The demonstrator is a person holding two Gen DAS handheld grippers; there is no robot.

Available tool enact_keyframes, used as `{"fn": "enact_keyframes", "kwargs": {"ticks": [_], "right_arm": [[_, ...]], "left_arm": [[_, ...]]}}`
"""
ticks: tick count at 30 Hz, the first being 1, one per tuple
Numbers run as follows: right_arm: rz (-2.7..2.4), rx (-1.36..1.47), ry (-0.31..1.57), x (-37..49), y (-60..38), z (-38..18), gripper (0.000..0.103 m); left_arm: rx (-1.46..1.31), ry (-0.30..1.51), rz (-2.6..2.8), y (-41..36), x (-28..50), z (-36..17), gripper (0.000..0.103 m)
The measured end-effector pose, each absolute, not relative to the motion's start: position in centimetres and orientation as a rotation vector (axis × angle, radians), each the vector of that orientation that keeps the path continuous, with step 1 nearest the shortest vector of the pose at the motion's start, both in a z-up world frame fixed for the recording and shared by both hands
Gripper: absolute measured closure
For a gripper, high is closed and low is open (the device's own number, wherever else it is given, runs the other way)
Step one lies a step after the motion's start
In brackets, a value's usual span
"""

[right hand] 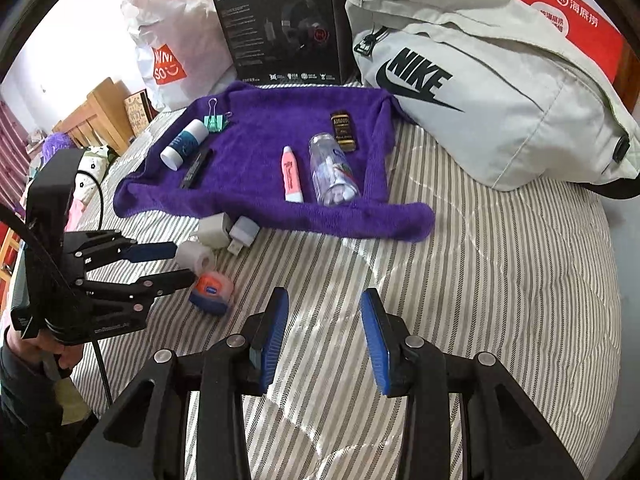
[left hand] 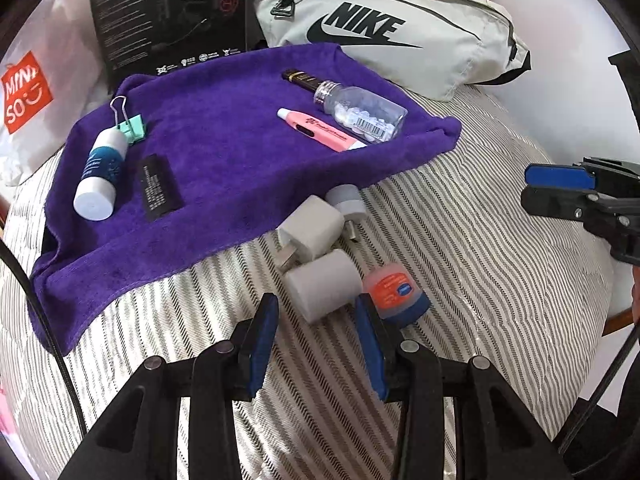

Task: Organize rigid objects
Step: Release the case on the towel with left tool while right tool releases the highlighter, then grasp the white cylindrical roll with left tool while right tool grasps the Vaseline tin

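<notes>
Striped bedding (left hand: 460, 240) gives softly — left gripper (left hand: 316, 332), jaws apart, has the white cylinder (left hand: 322, 284) just ahead between them; closing might nudge the orange jar (left hand: 394, 294) beside its right jaw. Right gripper (right hand: 324, 336) is open, empty.

Even, soft indoor light, bright overall with faint shadows. The white wall (left hand: 560, 20) is blown out. Strong fisheye bending with dark corners; the purple towel (right hand: 260, 140) stays sharp, edges blur slightly.
</notes>
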State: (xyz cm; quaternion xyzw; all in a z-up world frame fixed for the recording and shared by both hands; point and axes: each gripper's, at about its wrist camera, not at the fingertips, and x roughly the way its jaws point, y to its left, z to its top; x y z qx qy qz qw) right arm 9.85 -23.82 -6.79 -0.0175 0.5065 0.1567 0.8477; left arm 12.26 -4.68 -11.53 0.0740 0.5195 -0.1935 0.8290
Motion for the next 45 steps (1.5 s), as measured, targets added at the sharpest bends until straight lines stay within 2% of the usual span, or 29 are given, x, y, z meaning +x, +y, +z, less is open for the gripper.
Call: {"fn": "enact_keyframes", "kwargs": {"ticks": [16, 19, 26, 38, 45], "right_arm": [[0.390, -0.055, 1.108, 10.2, -22.6, -8.4, 0.065], [0.395, -0.049, 1.114, 10.1, -22.8, -8.8, 0.065], [0.395, -0.038, 1.126, 9.7, -23.5, -9.5, 0.065], [0.410, -0.042, 1.142, 9.3, -22.8, -10.1, 0.065], [0.509, -0.041, 1.140, 9.0, -20.7, -10.4, 0.065]], "left_arm": [[0.009, 1.187, -0.274, -5.6, 14.1, -12.1, 0.062], [0.002, 1.171, -0.303, -5.3, 13.6, -12.1, 0.069], [0.004, 1.156, -0.312, -2.5, 11.6, -11.7, 0.069], [0.080, 1.144, -0.353, -4.1, 12.1, -12.1, 0.071], [0.073, 1.136, -0.280, -1.5, 11.3, -11.8, 0.072]]}}
